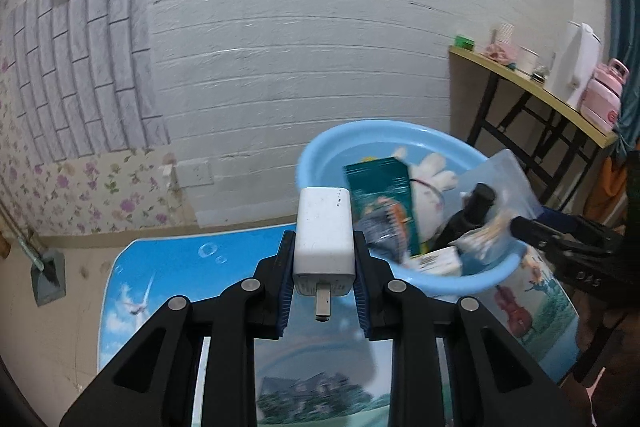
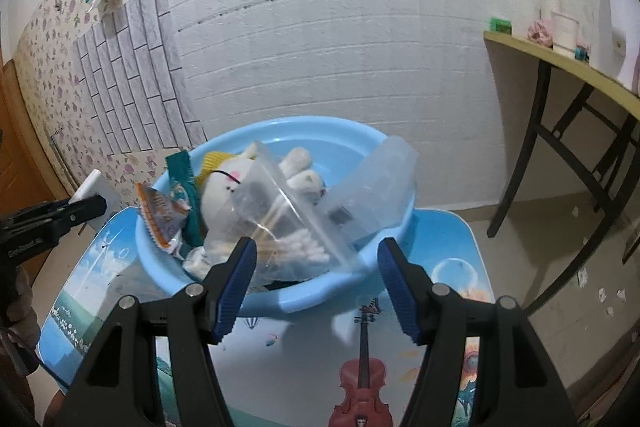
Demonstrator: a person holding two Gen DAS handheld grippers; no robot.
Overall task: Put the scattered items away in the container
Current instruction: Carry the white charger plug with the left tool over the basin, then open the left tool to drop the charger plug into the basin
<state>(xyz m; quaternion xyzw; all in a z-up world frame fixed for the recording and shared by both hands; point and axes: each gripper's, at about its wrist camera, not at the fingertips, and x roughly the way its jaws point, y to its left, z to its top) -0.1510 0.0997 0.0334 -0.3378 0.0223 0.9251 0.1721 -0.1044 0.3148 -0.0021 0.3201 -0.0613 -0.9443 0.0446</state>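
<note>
White plastic charger block [image 1: 324,239] with metal prongs facing the camera sits clamped between the left gripper [image 1: 323,267] blue pads, raised over the picture-printed blue table [image 1: 168,267]. Just ahead and right of that gripper: round light-blue plastic basin [image 1: 320,147] on the table, already holding a teal cardboard box [image 1: 380,195], white plush toy [image 1: 434,175], black bottle [image 1: 476,203] and a clear zip bag of cotton swabs [image 2: 296,247]. Right gripper [image 2: 316,283] jaws stand apart with nothing between them, right at the basin's near rim [image 2: 304,297], the swab bag just beyond. An orange snack packet [image 2: 160,219] hangs over the basin's left edge. Grey brick wall [image 2: 320,27] behind.
</note>
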